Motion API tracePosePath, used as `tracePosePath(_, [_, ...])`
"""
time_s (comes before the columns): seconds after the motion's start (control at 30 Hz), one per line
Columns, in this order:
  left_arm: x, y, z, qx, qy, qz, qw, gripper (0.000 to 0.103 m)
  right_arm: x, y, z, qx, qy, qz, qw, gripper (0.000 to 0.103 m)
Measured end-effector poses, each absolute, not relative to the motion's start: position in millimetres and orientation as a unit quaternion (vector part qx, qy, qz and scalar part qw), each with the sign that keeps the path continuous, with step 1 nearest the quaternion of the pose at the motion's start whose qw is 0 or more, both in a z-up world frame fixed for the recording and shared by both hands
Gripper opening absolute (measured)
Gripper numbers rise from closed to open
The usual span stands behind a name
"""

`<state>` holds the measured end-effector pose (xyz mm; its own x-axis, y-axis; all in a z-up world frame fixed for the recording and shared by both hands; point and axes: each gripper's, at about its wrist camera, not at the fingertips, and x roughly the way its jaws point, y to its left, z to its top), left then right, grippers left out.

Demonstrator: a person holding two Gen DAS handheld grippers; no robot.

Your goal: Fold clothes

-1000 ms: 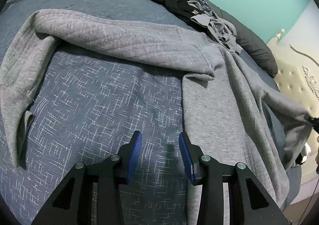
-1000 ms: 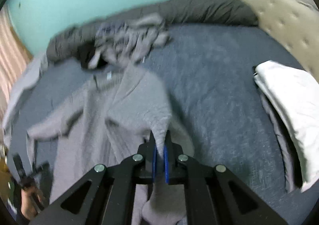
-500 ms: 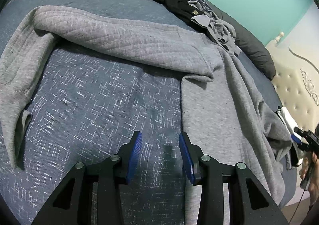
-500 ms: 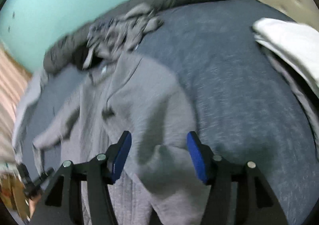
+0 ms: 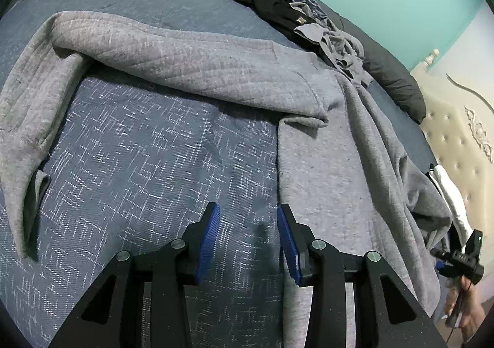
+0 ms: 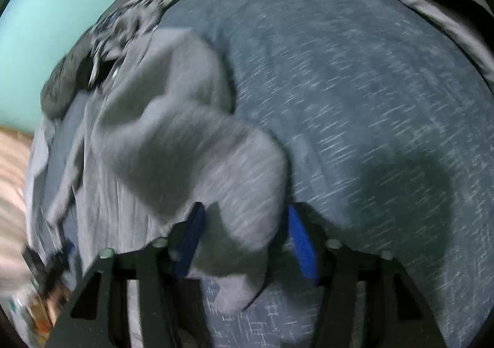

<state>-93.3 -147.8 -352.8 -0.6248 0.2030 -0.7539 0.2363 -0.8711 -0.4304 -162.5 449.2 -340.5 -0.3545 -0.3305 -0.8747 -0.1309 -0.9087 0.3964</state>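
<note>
A grey sweatshirt [image 5: 339,178] lies spread on the blue patterned bed cover [image 5: 154,162], its quilted left sleeve [image 5: 185,60] stretched out to the left. My left gripper [image 5: 248,224] hovers open just over the cover at the sweatshirt's edge, with nothing between its pads. In the blurred right wrist view, the other sleeve [image 6: 216,162] lies folded across the body. Its cuff end sits between the pads of my right gripper [image 6: 245,224], whose jaws are closing. I cannot see the pads pressing the cloth. The right gripper [image 5: 460,261] also shows at the bed's right edge, held by a hand [image 5: 463,311].
A pile of dark and grey clothes [image 5: 308,23] lies at the far side against a dark duvet roll [image 5: 392,76]. A white folded item [image 5: 450,193] rests near the tufted headboard [image 5: 457,138]. A teal wall stands behind.
The right gripper let go of the raised sleeve, opened wide and sank toward the bed. Its jaws now stand narrower around the cuff. The left gripper has kept still.
</note>
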Motion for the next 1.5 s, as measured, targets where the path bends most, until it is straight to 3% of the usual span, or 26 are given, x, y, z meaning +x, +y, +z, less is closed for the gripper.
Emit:
tracePosePath(0.07, [-93, -147, -353, 0.433, 0.253, -0.865, 0.009, 0.042, -161, 441, -343, 0.568, -0.19, -0.798, 0.067, 0.021])
tracePosePath(0.17, [-93, -149, -354, 0.436, 0.255, -0.863, 0.01, 0.042, -165, 440, -336, 0.56, -0.186, -0.805, 0.064, 0.012])
tracePosePath(0.67, [-96, -151, -353, 0.433, 0.255, -0.865, 0.017, 0.042, -229, 526, -171, 0.444, -0.119, -0.888, 0.002, 0.011])
tracePosePath(1.07, [-101, -143, -355, 0.44, 0.238, -0.866, 0.015, 0.042, -268, 623, -104, 0.401, -0.048, -0.903, -0.145, 0.01])
tracePosePath(1.13, [-102, -140, -357, 0.443, 0.234, -0.865, 0.014, 0.042, -276, 632, -107, 0.403, -0.037, -0.897, -0.178, 0.012])
tracePosePath(1.23, [-104, -138, -357, 0.446, 0.228, -0.865, 0.012, 0.042, -280, 636, -117, 0.401, -0.026, -0.892, -0.209, 0.029])
tracePosePath(1.3, [-106, -136, -356, 0.446, 0.226, -0.866, 0.012, 0.042, -278, 633, -120, 0.389, -0.027, -0.898, -0.206, 0.057])
tracePosePath(1.33, [-106, -136, -356, 0.447, 0.226, -0.866, 0.012, 0.042, -277, 631, -121, 0.382, -0.027, -0.901, -0.203, 0.061])
tracePosePath(1.5, [-106, -129, -352, 0.447, 0.221, -0.867, 0.004, 0.042, -264, 616, -127, 0.365, -0.079, -0.917, -0.141, 0.061])
